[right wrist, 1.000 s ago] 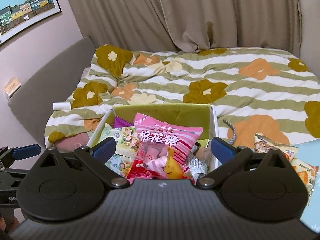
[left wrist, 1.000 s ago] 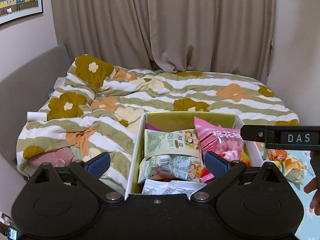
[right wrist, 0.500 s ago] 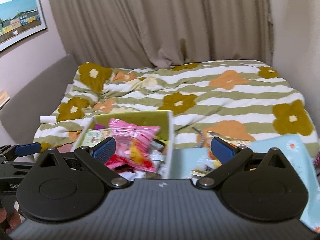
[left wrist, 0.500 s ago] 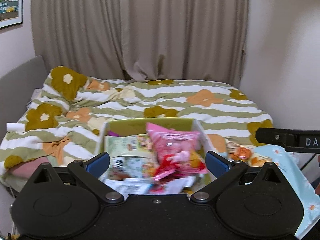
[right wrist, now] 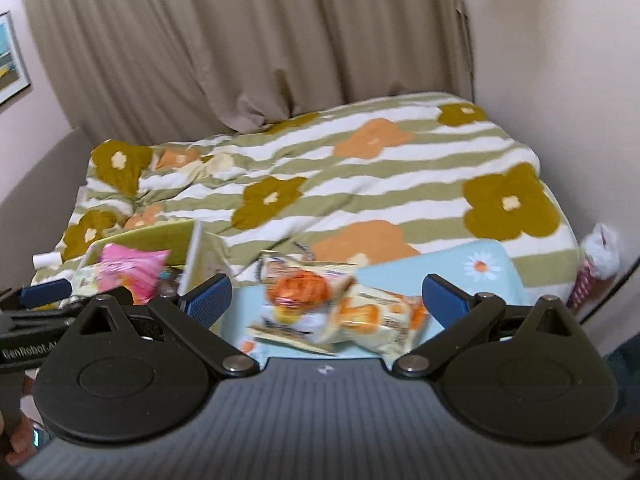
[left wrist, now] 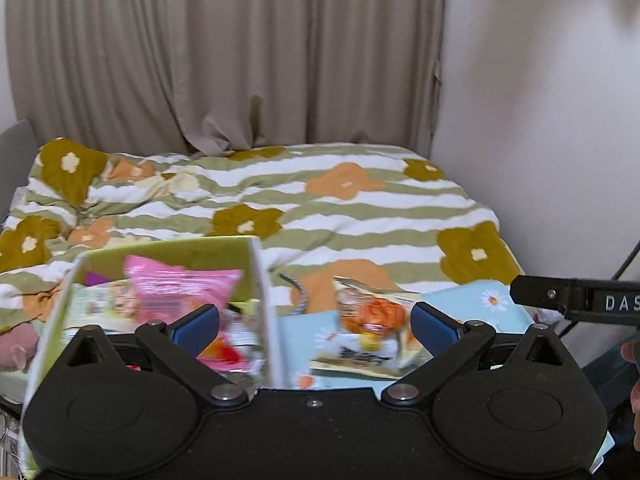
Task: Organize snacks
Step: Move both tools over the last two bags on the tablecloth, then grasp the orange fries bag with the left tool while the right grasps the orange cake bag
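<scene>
Room: beige curtains (left wrist: 224, 60) hang shut across the far wall behind a bed, with a plain pale wall to the right.
Bed: a quilt (right wrist: 360, 176) striped green and white, with olive and orange flowers, covers it, rumpled toward the left.
Box: a green-lined box (left wrist: 256, 280) with white outer walls sits at the near left of the bed, open at the top.
Box contents: a pink bag (left wrist: 180, 288) stands tallest inside, with pale green packets (left wrist: 100, 304) to its left; motion blur hides the print.
Blue mat: a light blue cloth with daisies (right wrist: 480, 268) lies just right of the box on the quilt.
Loose snacks: two packets with orange pictures rest on that cloth, overlapping each other, one orange-and-white packet (right wrist: 296, 296) to the left and a cream packet (right wrist: 376, 316) to the right.
Left claw: the left claw (left wrist: 316, 322) is spread wide and holds nothing; the box's right wall and the left packet show between its blue pads.
Right claw: the right claw (right wrist: 326, 298) is likewise released and empty, hovering over the two loose packets, which sit between its fingers.
Cord: a patterned cord (left wrist: 298, 296) lies on the quilt between box and packets.
Edge: something white and fluffy (right wrist: 600, 256) sits at the bed's right edge.
</scene>
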Demonstrator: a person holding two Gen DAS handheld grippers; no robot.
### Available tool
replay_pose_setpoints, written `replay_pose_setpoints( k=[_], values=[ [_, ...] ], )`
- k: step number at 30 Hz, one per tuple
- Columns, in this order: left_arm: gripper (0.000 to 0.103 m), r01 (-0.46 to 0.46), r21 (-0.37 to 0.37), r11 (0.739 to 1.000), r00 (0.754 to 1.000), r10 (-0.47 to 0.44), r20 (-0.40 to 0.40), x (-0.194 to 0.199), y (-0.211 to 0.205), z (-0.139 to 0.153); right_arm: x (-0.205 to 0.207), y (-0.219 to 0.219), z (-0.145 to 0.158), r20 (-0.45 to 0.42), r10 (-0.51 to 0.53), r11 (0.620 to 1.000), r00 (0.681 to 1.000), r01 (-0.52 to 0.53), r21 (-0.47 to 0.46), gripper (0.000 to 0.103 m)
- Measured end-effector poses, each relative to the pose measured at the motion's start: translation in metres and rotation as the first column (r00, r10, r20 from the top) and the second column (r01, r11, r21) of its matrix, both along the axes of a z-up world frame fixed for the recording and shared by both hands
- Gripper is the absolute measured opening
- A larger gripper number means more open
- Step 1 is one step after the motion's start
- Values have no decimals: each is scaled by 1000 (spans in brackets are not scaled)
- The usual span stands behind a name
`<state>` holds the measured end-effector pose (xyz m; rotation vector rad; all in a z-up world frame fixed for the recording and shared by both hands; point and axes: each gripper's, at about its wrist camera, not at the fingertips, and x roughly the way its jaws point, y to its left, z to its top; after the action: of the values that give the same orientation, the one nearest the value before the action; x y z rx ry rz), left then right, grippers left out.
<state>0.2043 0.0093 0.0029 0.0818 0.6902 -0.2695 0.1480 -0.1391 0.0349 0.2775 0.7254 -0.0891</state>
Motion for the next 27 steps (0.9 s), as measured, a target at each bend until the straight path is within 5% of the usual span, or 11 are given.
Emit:
replay_pose_setpoints(
  k=[12, 27],
  values=[
    [103, 17, 75, 997, 996, -10, -90, 61, -60, -60, 39, -83, -66, -154, -29, 977, 988, 60, 205, 103],
    [102, 104, 93, 990, 957, -74, -282, 125, -84, -141, 89, -95, -150, -337, -92, 906, 937, 219, 361, 103]
  ],
)
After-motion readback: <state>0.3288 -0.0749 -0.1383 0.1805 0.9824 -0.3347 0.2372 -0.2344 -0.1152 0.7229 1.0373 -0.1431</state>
